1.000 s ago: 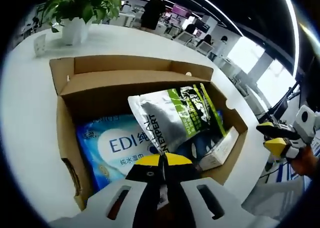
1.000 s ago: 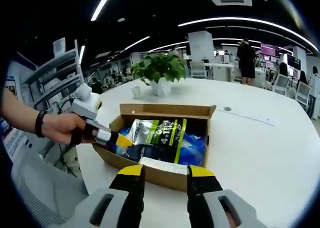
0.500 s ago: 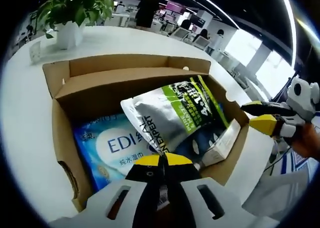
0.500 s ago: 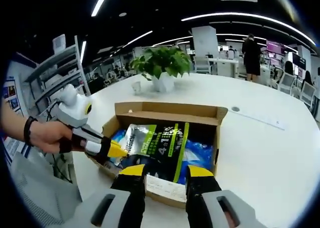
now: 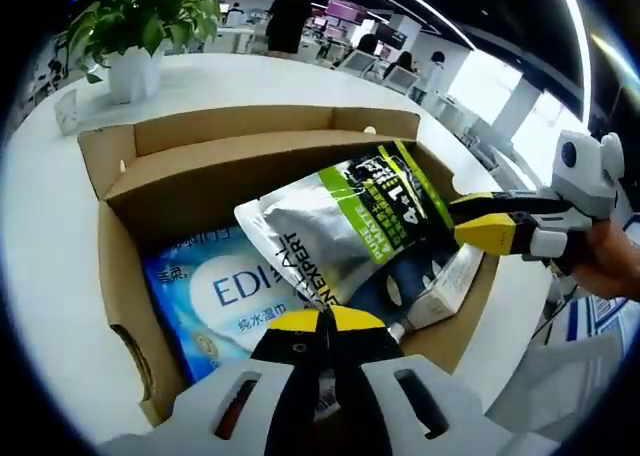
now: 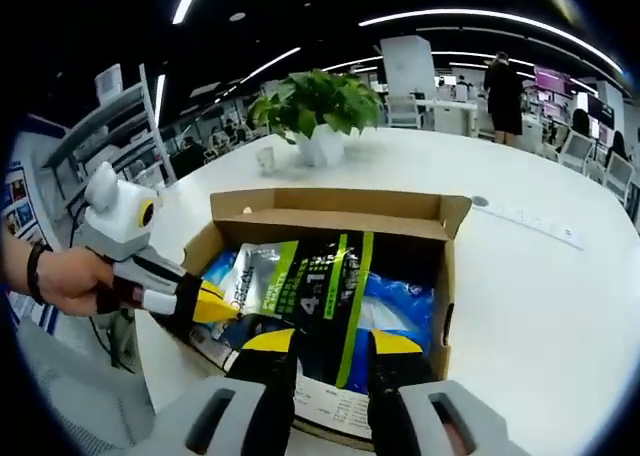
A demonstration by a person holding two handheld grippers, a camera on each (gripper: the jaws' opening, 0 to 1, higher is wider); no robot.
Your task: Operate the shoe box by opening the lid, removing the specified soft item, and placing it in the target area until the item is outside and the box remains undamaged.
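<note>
An open cardboard shoe box (image 5: pixel 250 166) (image 6: pixel 330 204) stands on a white table. A silver, green and black pouch (image 5: pixel 340 226) (image 6: pixel 310 281) rises tilted out of it, over a blue wipes pack (image 5: pixel 225 296) (image 6: pixel 405 301) and a small white carton (image 5: pixel 440 291). My left gripper (image 5: pixel 325 321) is shut on the pouch's lower edge; in the right gripper view it (image 6: pixel 212 302) comes in from the left, held by a hand. My right gripper (image 6: pixel 332 344) is open, its jaws on either side of the pouch's near end. In the left gripper view it (image 5: pixel 485 219) reaches the pouch's right edge.
A potted plant (image 5: pixel 140 26) (image 6: pixel 310 106) and a small white cup (image 5: pixel 68 111) (image 6: pixel 265 158) stand on the table (image 6: pixel 540 296) beyond the box. Shelving (image 6: pixel 110 136) is at the left. People stand among desks in the background.
My right gripper has moved in from beside the box until its open jaws straddle the pouch. The left gripper has kept its hold, and the pouch is tilted slightly higher.
</note>
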